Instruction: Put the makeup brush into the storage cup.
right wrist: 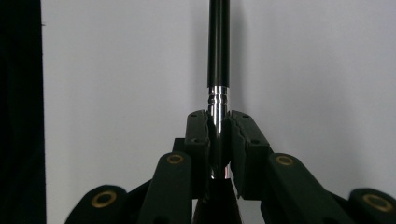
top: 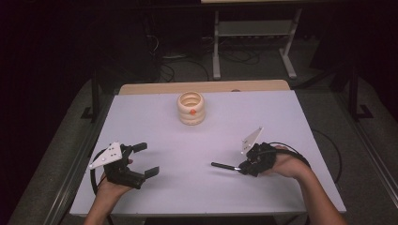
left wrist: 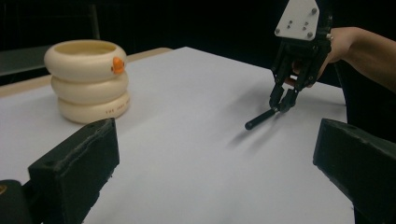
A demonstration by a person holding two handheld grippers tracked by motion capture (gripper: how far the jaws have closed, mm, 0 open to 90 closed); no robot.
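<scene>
left gripper [top: 144, 159]: black tongs in the person's left hand, near the front edge of the table, spread wide with nothing between them.
right gripper [top: 239, 168]: black tongs in the right hand, pressed tight on one end of the pen.
thin black pen with a shiny silver band [top: 224, 166]: sticks out sideways from the right tongs, toward the left gripper, low over the table.
white flat table top [top: 197, 187]: both hands are low over it.
cream holder shaped like three stacked rings, with a small orange dot [top: 191, 108]: stands upright at the far middle of the table, well apart from both tongs.
</scene>
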